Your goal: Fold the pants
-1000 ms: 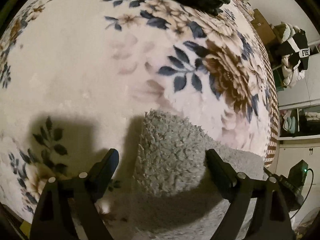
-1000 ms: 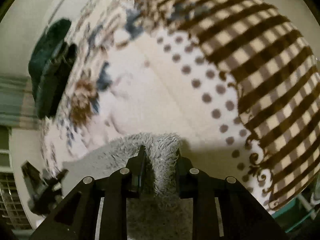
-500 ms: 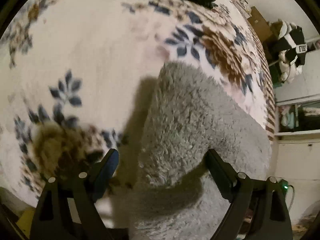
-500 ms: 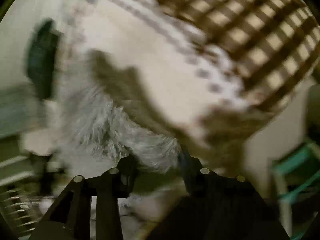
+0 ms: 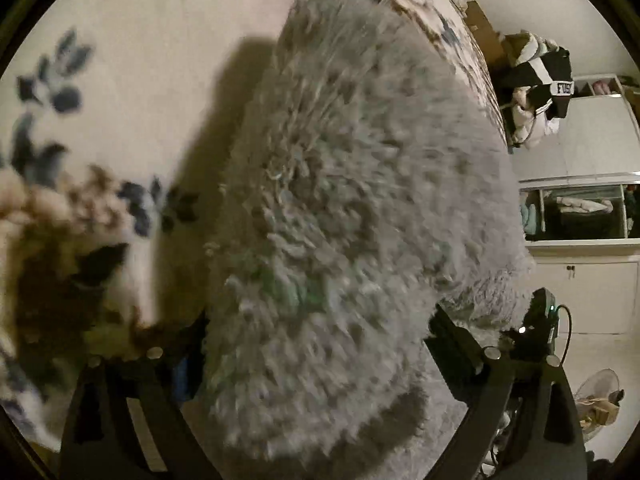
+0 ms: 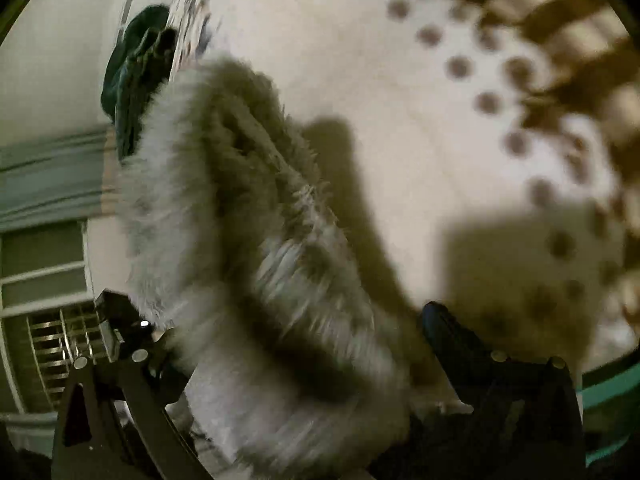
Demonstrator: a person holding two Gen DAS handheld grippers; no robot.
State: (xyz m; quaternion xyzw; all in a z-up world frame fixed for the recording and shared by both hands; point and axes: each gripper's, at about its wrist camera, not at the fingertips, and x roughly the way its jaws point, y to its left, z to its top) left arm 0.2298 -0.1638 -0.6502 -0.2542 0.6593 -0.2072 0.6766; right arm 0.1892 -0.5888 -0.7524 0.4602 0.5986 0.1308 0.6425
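The right tool [image 6: 296, 344] was pinched on the pants [image 5: 352, 216] a second ago; now both it and the left tool [image 5: 316, 336] gape wide, pants filling frame centre on the bed [image 5: 152, 32]. That fold looks laid.

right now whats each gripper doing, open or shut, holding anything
Left gripper: jaws open wide, fuzzy grey pants bulging between them, not clamped.
Right gripper: jaws open wide, the pants lying between them, not pinched.
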